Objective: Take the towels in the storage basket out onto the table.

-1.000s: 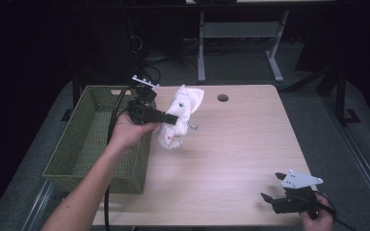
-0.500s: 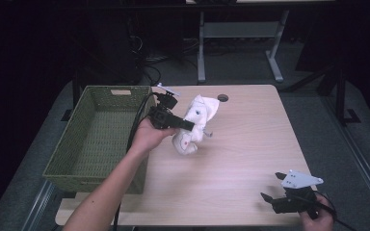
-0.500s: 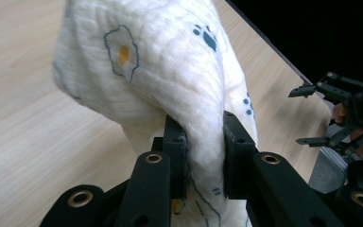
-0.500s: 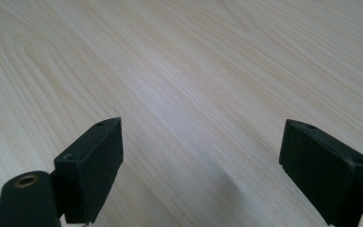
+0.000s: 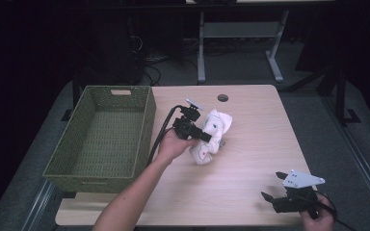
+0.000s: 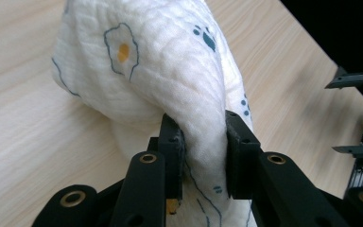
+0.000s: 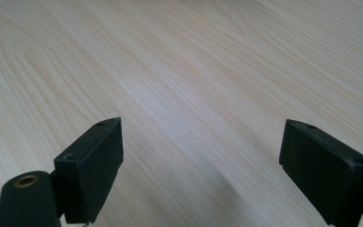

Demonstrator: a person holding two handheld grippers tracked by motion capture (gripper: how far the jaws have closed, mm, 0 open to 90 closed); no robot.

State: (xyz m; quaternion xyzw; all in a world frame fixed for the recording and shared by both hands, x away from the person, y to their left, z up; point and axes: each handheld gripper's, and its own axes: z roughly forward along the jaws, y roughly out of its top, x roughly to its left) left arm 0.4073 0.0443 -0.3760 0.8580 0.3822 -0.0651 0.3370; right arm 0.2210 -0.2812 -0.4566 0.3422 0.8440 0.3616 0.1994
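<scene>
Cloth (image 5: 211,137) first — white, printed with little flowers and paw marks, bunched up on the table (image 5: 250,192) just right of the green woven basket (image 5: 101,139), lower end touching the wood. In the high view my left gripper (image 5: 203,136) pinches it sideways at mid-height, so I judge it's being set down here, not in the basket; the basket's inside looks bare. My right gripper (image 5: 274,196) waits near the front right corner, well apart. In the left gripper view a thick fold of cloth (image 6: 170,71) sits between the pads (image 6: 238,156); the jaws have just been easing apart but both still press on the fabric. Whatever lies under the bunch is hidden. In the right gripper view the jaws stand wide over bare wood, nothing between them — its tips are cut off at the bottom edge.
</scene>
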